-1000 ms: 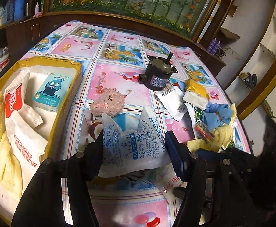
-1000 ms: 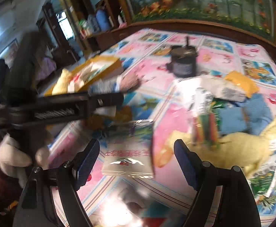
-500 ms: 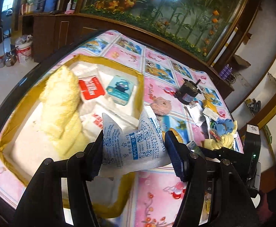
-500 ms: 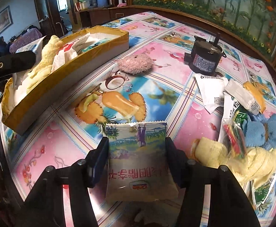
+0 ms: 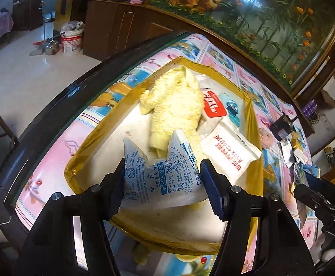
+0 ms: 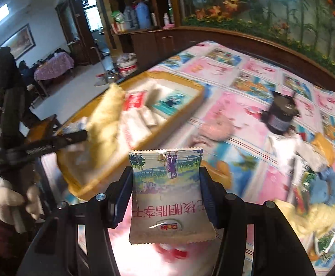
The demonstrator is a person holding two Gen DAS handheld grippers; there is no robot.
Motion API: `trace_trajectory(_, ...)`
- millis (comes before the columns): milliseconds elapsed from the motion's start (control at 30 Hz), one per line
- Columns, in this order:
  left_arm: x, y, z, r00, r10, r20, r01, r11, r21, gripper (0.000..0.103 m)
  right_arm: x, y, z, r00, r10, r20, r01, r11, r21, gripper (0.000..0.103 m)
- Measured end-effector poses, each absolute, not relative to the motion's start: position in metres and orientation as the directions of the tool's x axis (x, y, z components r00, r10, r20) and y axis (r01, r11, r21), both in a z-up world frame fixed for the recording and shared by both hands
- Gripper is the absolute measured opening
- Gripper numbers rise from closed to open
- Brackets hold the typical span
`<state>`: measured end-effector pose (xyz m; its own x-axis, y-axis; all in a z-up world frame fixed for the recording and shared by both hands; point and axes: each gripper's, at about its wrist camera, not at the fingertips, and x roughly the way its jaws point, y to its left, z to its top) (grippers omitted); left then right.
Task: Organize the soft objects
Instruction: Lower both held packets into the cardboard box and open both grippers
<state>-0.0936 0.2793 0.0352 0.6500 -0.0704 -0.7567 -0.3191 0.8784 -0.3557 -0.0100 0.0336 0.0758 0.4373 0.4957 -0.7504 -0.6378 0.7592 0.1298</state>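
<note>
The left tongs pinched a white desiccant pouch over the half-filled box; the right tongs gripped a snack packet above the desk, where cloths waited unsorted

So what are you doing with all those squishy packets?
A person is sorting soft things into a yellow-rimmed box. The left hand-held gripper holds a white desiccant packet over the box, where a fluffy yellow cloth and other packets already lie. The right hand-held gripper grips a snack packet above the table, where more soft things wait.
</note>
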Motion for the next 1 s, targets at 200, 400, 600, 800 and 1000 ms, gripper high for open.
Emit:
trace_trajectory(200, -0.100, 0.298, 0.040, 0.684, -0.092, -0.724, -0.333, 0.843, -0.422, 0.070, -0.007, 0.098, 0.075, 0.365, 0.559, -0.744, -0.703, 0.690, 0.173, 0.056)
trace_trajectory(400, -0.107, 0.313, 0.045, 0.712, -0.106, -0.694, -0.341, 0.813, -0.473, 0.071, 0.002, 0.140, 0.061, 0.322, 0.562, -0.762, -0.726, 0.663, 0.183, 0.058)
trace_trajectory(600, -0.103, 0.308, 0.045, 0.704, -0.091, -0.704, -0.330, 0.836, -0.438, 0.072, 0.007, 0.151, 0.045, 0.318, 0.546, -0.775, -0.719, 0.672, 0.179, 0.059)
trace_trajectory(800, -0.106, 0.307, 0.049, 0.724, -0.076, -0.686, -0.319, 0.844, -0.430, 0.073, 0.003, 0.147, 0.050, 0.318, 0.567, -0.760, -0.717, 0.668, 0.198, 0.065)
trace_trajectory(1000, -0.107, 0.302, 0.058, 0.736, -0.106, -0.668, -0.281, 0.851, -0.444, 0.079, -0.003, 0.134, 0.059, 0.323, 0.587, -0.742, -0.698, 0.678, 0.232, 0.065)
